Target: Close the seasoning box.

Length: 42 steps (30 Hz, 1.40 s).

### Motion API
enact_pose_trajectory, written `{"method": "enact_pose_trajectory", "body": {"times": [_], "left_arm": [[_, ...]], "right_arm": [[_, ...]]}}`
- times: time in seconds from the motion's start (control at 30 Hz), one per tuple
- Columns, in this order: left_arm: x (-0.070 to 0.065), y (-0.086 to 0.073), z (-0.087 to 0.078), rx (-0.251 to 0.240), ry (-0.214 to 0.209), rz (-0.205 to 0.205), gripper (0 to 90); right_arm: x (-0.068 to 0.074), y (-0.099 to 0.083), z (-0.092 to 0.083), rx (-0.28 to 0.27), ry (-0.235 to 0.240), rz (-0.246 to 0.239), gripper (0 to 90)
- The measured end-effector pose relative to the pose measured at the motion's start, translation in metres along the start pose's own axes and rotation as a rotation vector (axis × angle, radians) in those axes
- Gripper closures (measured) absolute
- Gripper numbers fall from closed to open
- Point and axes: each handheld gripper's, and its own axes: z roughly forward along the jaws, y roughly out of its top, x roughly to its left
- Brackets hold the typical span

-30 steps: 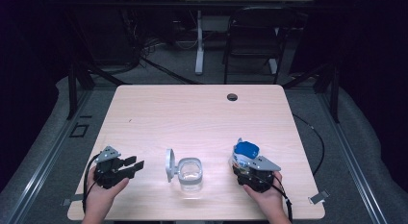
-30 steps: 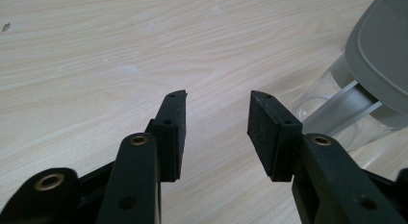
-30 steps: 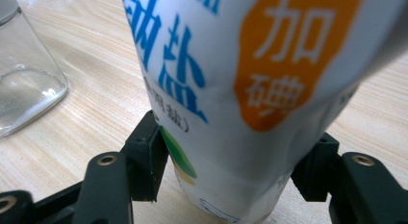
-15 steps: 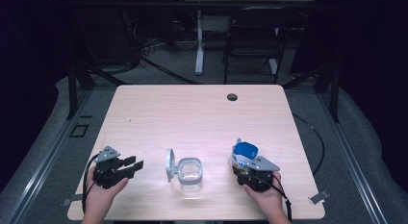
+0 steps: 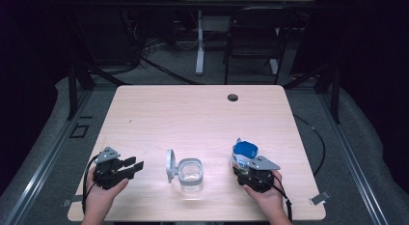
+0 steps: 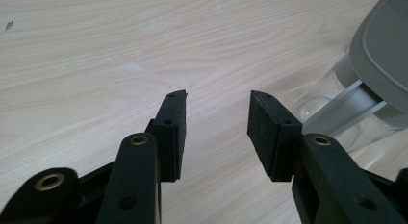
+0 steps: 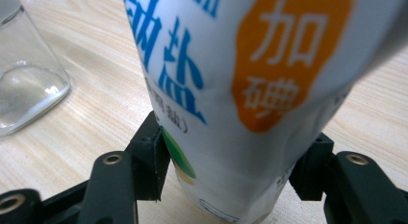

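A clear glass jar [image 5: 190,174] stands near the table's front edge, its grey hinged lid [image 5: 170,164] flipped up on its left side. The jar [image 6: 337,108] and lid [image 6: 385,46] also show at the right of the left gripper view. My left gripper [image 5: 136,166] rests left of the jar, jaws open with only bare wood between them [image 6: 216,128]. My right gripper [image 5: 241,163] sits right of the jar, shut on a white salt bag [image 7: 240,80] with blue and orange print. The bag [image 5: 244,153] stands upright with a blue top. The jar's glass [image 7: 24,80] shows left of the bag.
The light wooden table [image 5: 193,114] has a round black cable hole [image 5: 233,97] at its far side. A chair and a desk leg stand on the grey floor beyond the table. A small metal bracket [image 5: 320,198] lies off the table's right front corner.
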Motion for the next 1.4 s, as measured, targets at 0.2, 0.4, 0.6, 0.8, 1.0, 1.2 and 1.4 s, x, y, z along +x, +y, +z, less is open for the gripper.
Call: {"method": "enact_pose_trajectory", "body": {"times": [0.2,0.4,0.6,0.8,1.0,1.2,1.4], "left_arm": [[0.001,0.000,0.000,-0.001,0.000,0.001,58.6],[0.001,0.000,0.000,0.004,-0.002,-0.004,58.6],[0.001,0.000,0.000,0.002,-0.002,-0.004,58.6],[0.001,-0.001,0.001,0.005,-0.002,-0.005,58.6],[0.001,0.000,0.000,0.001,-0.001,-0.001,58.6],[0.002,0.001,-0.002,-0.005,-0.005,-0.010,58.2],[0.002,0.001,-0.003,-0.013,0.000,-0.011,58.2]], "right_arm": [[0.003,0.004,-0.001,0.010,0.001,-0.021,41.8],[0.006,0.011,-0.009,-0.016,0.010,-0.025,41.7],[0.009,0.016,-0.017,-0.033,0.011,-0.051,41.7],[0.011,0.019,-0.021,-0.041,0.022,-0.057,41.8],[0.011,0.022,-0.024,-0.038,0.023,-0.071,41.7],[0.013,0.030,-0.032,-0.061,0.027,-0.091,41.7],[0.015,0.038,-0.037,-0.058,0.027,-0.135,41.8]]}}
